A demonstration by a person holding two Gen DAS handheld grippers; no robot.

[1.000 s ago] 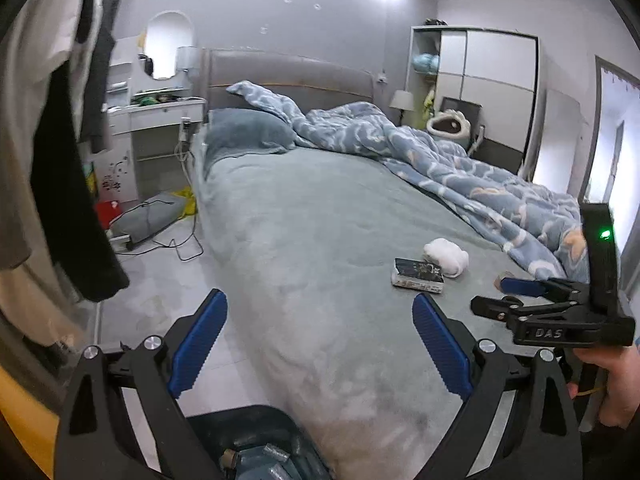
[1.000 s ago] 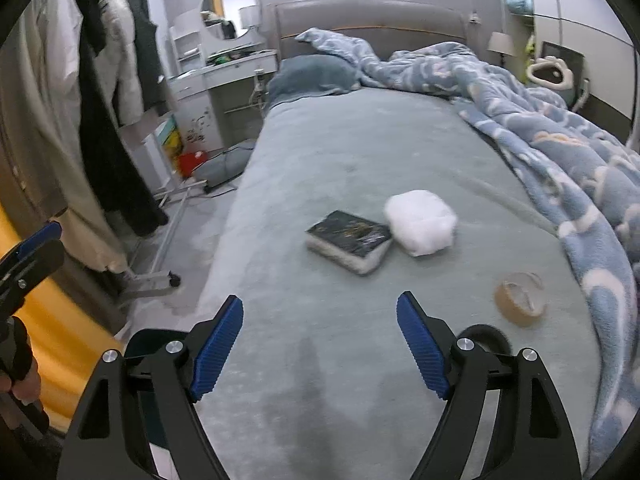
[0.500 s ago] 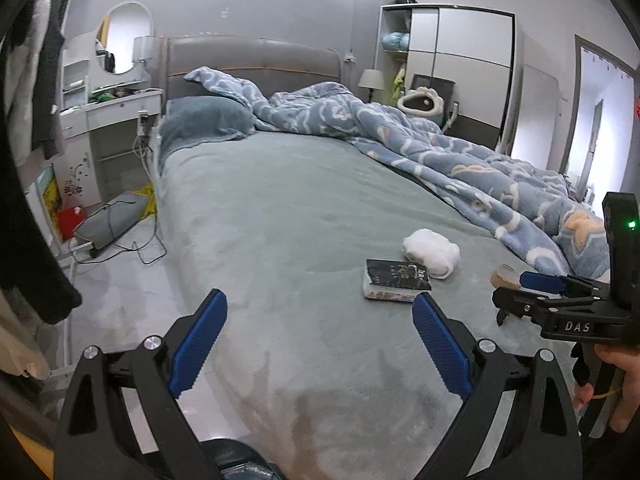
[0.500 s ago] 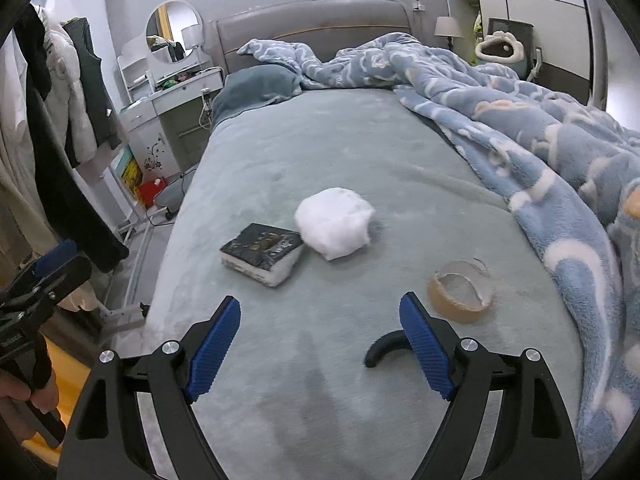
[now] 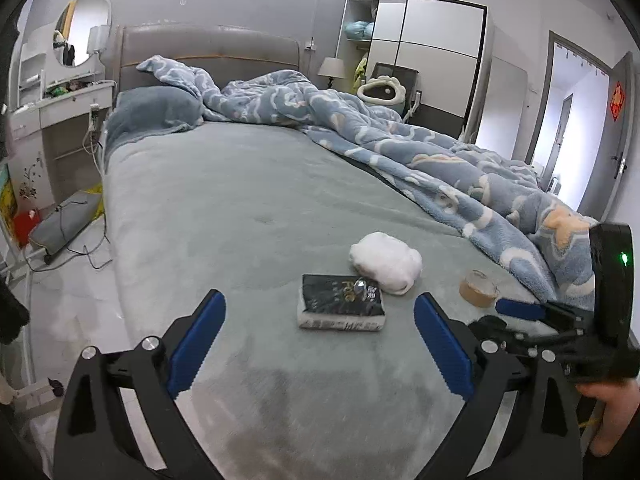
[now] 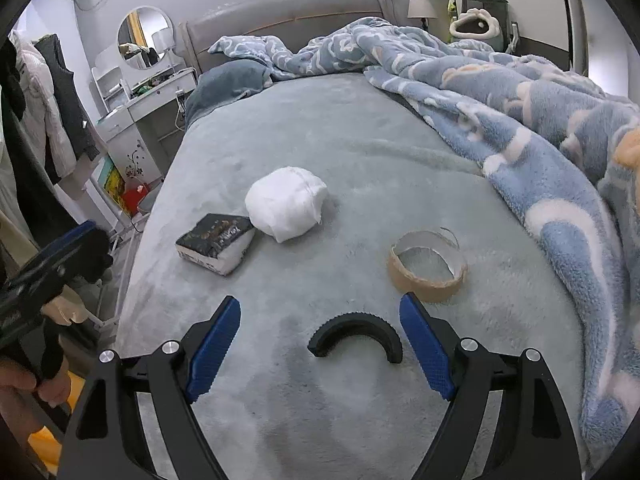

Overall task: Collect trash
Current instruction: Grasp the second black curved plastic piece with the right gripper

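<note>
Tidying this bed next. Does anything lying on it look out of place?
Yes. A nearly spent tape roll with a loose curling end, a black curved plastic piece, a white wad and a book lie loose on the grey bedspread.

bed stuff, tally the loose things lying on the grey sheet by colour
white: 1, the wad
black: 2, the book and the curved plastic piece
brown: 1, the nearly spent tape roll
total: 4
</note>
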